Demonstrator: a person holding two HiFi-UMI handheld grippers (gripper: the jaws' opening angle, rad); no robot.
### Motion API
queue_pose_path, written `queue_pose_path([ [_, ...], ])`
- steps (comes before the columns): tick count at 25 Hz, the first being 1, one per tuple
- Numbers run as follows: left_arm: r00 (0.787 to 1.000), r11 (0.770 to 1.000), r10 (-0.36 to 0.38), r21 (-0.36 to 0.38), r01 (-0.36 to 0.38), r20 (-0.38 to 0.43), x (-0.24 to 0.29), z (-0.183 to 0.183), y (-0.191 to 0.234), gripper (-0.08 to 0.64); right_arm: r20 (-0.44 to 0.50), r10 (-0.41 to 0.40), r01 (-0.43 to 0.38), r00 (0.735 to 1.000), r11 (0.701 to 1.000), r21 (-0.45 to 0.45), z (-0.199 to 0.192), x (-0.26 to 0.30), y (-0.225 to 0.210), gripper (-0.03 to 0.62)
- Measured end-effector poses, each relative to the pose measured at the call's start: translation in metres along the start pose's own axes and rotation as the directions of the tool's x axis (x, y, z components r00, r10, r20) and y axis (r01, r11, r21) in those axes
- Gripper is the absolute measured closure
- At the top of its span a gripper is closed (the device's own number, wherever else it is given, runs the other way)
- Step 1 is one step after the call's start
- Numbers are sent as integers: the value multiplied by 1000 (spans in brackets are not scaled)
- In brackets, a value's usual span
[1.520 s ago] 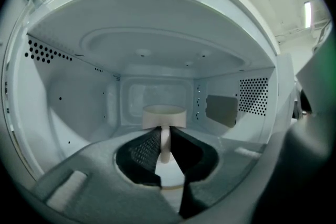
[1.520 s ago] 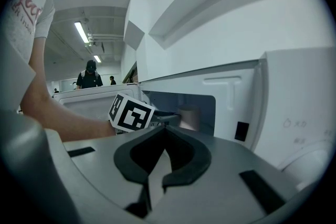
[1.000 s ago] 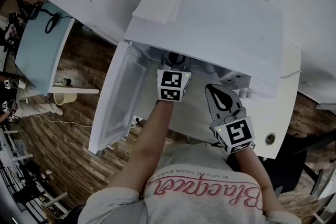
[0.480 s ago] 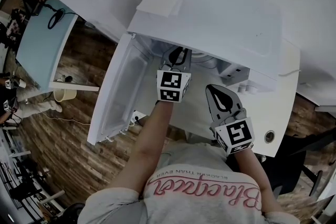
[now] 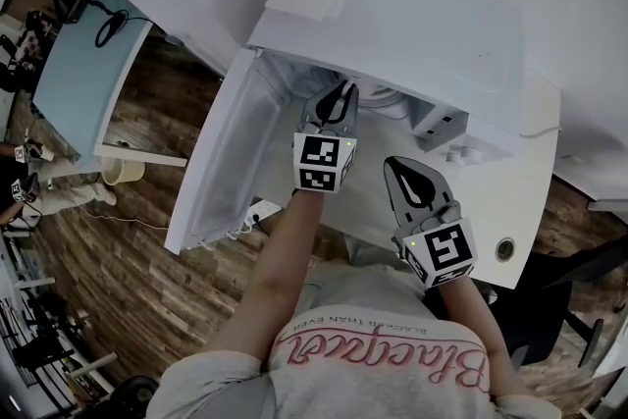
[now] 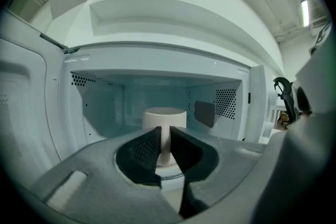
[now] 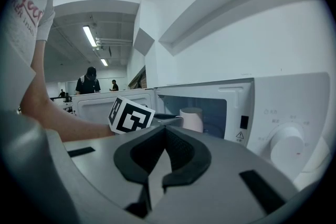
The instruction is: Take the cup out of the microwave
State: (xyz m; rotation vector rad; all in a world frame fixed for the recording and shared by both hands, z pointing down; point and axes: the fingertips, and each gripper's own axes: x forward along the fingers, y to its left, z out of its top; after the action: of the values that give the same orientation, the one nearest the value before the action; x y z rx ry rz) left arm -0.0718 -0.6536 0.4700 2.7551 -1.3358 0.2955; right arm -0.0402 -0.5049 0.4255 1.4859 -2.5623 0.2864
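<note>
- Your left gripper (image 5: 339,99) sits at the mouth of the microwave (image 5: 412,25) and points straight in. Its jaws are only a narrow slit apart and hold nothing.
- The cup (image 6: 164,115) stands upright in the middle of the oven, dead ahead of those jaws and deeper in. You see it through the slit.
- That slit looks far too tight for the cup, so you will likely need to spread the jaws before pushing forward along the same line.
- Your right gripper (image 5: 394,168) is outside, in front of the control knob (image 7: 286,147). Its jaws are pressed together and empty, and the cup lies farther from it.
- The door (image 5: 231,152) hangs wide open on your left, so it should not hinder the left gripper.
</note>
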Motion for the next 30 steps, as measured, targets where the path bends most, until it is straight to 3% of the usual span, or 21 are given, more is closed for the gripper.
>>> queue_pose_path([
  [19, 999, 999, 25, -23, -25, 22, -49, 6, -12, 511, 37, 16, -16, 999, 1000, -12, 6, -31, 23, 583],
  [30, 998, 998, 57, -28, -56, 32, -83, 8, -15, 511, 99, -26, 25, 995, 1000, 16, 18, -58, 19, 584],
])
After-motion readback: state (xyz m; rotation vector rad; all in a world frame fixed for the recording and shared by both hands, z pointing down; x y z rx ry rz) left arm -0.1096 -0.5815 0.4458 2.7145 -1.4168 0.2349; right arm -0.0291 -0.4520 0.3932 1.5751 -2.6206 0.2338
